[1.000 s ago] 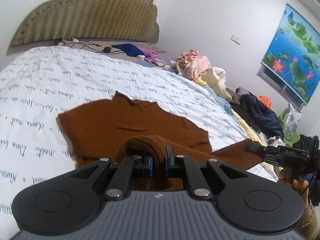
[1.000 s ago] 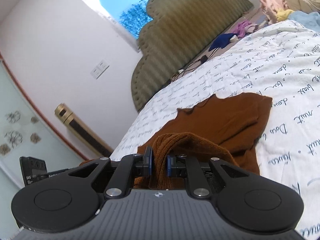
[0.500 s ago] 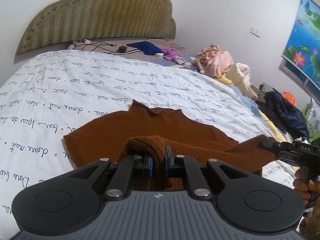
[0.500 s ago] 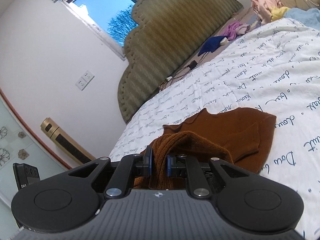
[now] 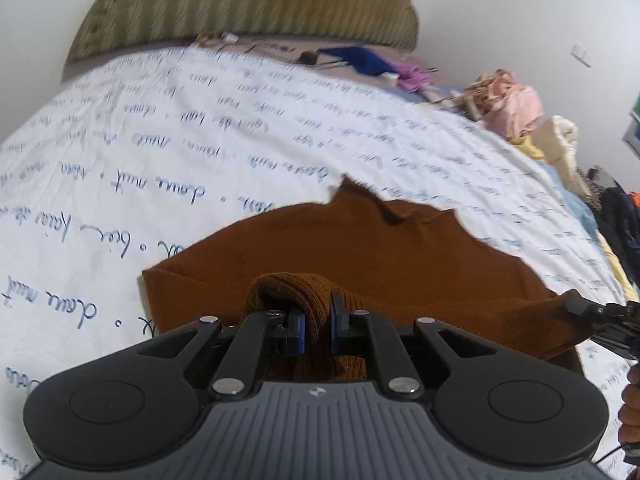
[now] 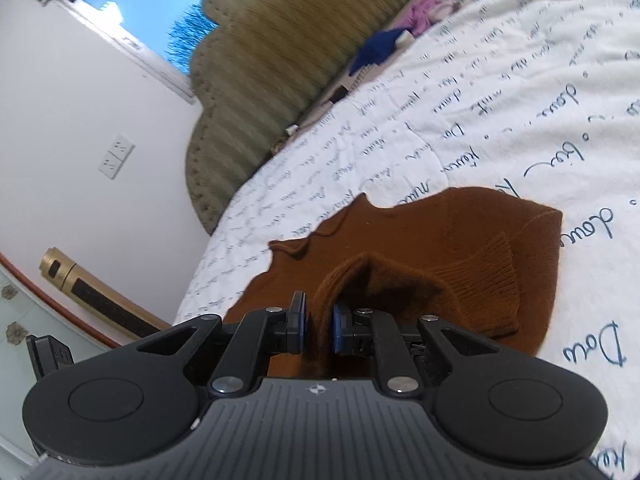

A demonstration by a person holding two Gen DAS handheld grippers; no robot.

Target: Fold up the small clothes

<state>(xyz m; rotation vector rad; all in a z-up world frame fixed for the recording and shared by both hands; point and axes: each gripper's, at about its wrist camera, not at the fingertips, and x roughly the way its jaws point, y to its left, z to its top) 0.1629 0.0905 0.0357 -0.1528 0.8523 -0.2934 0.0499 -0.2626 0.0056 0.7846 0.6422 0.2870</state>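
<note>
Left wrist view: left gripper (image 5: pixel 316 330) is clamped on a bunched fold of the brown sweater (image 5: pixel 360 256), ribbed hem pinched between the blue pads. Right gripper (image 6: pixel 319 330) is likewise closed on another bit of the same ribbed edge, seen best in the right wrist view. So both grips sit on the hem side, w/ fabric filling each gap.

Sweater lies on the bed (image 5: pixel 120 168), on the white quilt w/ blue script, roughly mid-bed and well short of the headboard (image 5: pixel 240 4). Far part (neck end, toward the headboard) is flat on the quilt; near edge is lifted and doubled over toward it. In the right wrist view a ribbed cuff (image 6: pixel 480 276) lies on top of the body, on the side away from the headboard.

Handling, as I judge it: soft knit, light, floppy, no stiffness at all. It'll sag between the two grips and stretch if pulled apart hard. Ribbing gives decent bite, not slippery, nothing fragile, but the knit could snag or drag the lower layer along the quilt. Best hold is where they are now, at the hem corners, one per gripper, kept level so the edge lands straight. Pinch through both layers, not just the top one.

Clothes pile (image 5: pixel 508 100) sits at the bed's far side from the sweater, to the headboard's right in the left wrist view; not involved.
</note>
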